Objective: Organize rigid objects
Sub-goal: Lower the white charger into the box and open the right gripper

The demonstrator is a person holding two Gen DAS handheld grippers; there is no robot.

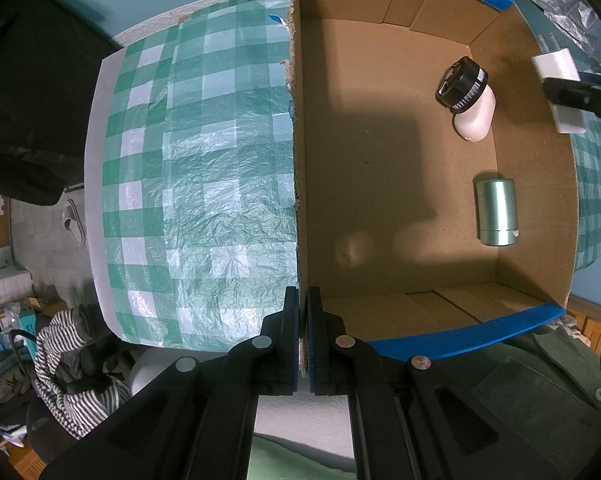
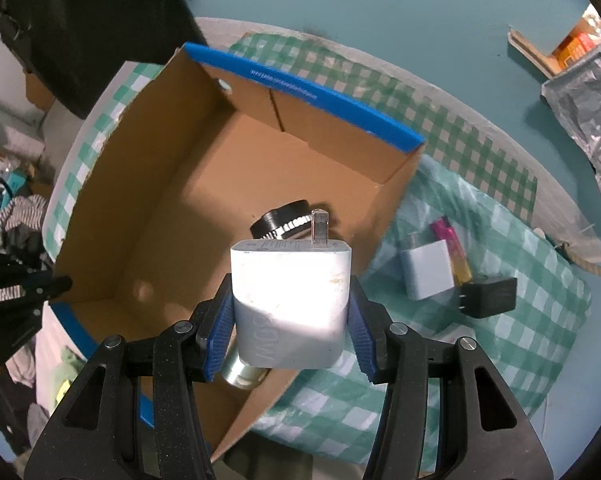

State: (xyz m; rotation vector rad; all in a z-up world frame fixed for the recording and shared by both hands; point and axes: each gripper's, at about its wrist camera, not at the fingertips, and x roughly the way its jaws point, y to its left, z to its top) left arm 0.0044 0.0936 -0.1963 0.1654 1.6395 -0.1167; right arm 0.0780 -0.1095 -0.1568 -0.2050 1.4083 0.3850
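While clamped between the blue pads of the right gripper [image 2: 290,320], white charger [image 2: 290,300] at centre of frame, prong up, above the right wall of the cardboard box [image 2: 172,208]. Inside the box: black-capped bottle [image 1: 466,98] upper right, green metal cylinder [image 1: 496,212] below it. Left gripper [image 1: 302,340] closed on the box's left wall. On the checkered cloth [image 2: 500,340], right of frame: second white charger [image 2: 426,270], lighter [image 2: 452,248], black adapter [image 2: 488,296].

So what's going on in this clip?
Someone is sorting small items into a cardboard box. The right gripper holds a white charger at the box's edge, not yet dropped. The left gripper pinches the box's opposite wall. A black-capped bottle and a metal cylinder already lie inside; another white charger, a black adapter and a lighter wait on the tablecloth.
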